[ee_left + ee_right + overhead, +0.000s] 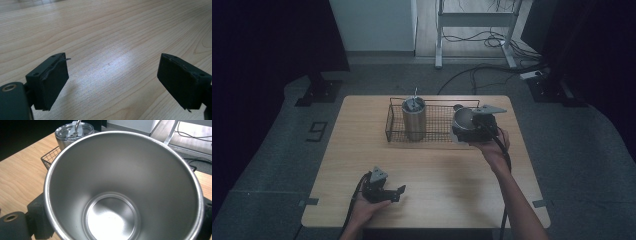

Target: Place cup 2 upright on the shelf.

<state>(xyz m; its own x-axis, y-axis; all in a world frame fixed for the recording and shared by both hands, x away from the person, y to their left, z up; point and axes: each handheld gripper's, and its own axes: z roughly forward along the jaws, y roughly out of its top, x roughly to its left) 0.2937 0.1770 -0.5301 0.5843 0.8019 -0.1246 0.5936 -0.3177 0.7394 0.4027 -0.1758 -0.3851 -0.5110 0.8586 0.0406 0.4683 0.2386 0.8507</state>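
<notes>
1. So, the wooden surface (pixel 437 170) carries a wire basket (pixel 437 131) at about 12 o'clock from its middle, and most of the work centres there.
2. Already in the basket, at its 9 o'clock end, stands a lidded steel tumbler (pixel 414 119), upright, with something thin rising from its lid; that part looks done.
3. A second steel cup (pixel 463 120), open and without a lid, sits at the basket's 3 o'clock end, held by the right gripper (pixel 472 131). In the right gripper view the cup (pixel 125 185) fills the space between the fingers, whose black pads press its wall on either side, so it is gripped.
4. Whether this cup is over the basket, resting on its rim, or just outside it is hard to tell from the high view; I judge it to be in mid-carry, with the setting down and letting go yet to come.
5. The left gripper (pixel 393 196) rests low at 7 o'clock on the surface, well apart from the basket, its fingers (pixel 53 80) standing apart with nothing between them, only bare wood beneath.
</notes>
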